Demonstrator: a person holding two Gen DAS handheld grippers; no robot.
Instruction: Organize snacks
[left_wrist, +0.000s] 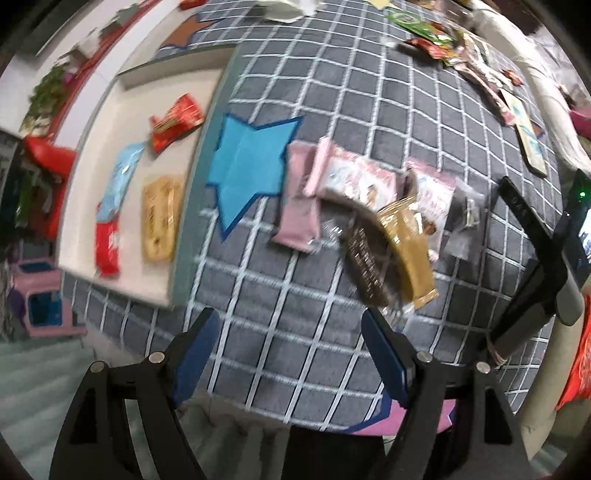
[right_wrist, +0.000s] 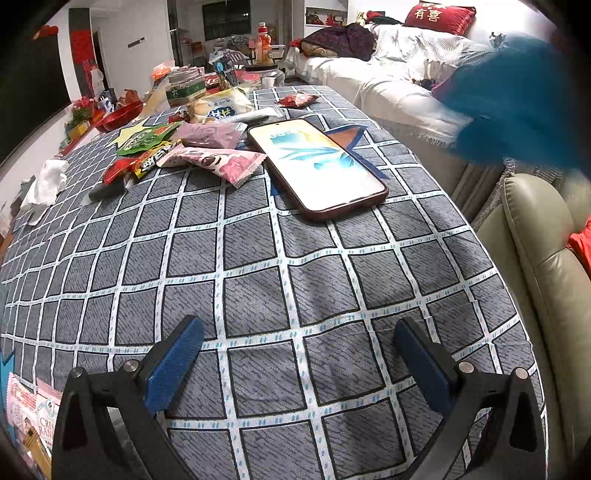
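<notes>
Snack packets sit in three groups on the grey checked tablecloth (left_wrist: 295, 258). Nearest the left gripper (left_wrist: 288, 325): a pink wrapper (left_wrist: 297, 206), two pale pink printed packs (left_wrist: 354, 177), a dark brown packet (left_wrist: 364, 262) and a gold packet (left_wrist: 410, 251) overlapping it, all loosely heaped just right of a blue star patch (left_wrist: 247, 166). The left-wrist view is blurred, print unreadable. Left of the star, a cream tray (left_wrist: 92, 184) with a teal rim holds four packets, apart from each other: red wrapper (left_wrist: 175, 122) at top, light blue pack (left_wrist: 122, 177), red pack (left_wrist: 108, 251) below it, gold pack (left_wrist: 160, 218) beside them. Left gripper jaws spread wide, nothing between them, only bare cloth beneath, the heap just above its right finger. Right gripper (right_wrist: 299, 365) also spread wide and empty, over bare tablecloth near the table edge. Beyond it a phone (right_wrist: 317, 166) in a dark red case lies face up, screen lit, on another blue star. Further left of the phone is a second pile: pink packet (right_wrist: 221, 162), purple bag (right_wrist: 210, 134), green packet (right_wrist: 147, 138), red and yellow wrappers (right_wrist: 136, 166), touching and overlapping. A lone red snack (right_wrist: 297, 99) lies at the far edge. White crumpled tissue (right_wrist: 46, 184) at the left. Beige leather sofa arm (right_wrist: 539, 236) right of the table; white sofa (right_wrist: 388, 74) behind. A blurred blue sleeve (right_wrist: 517, 99) is at upper right.
</notes>
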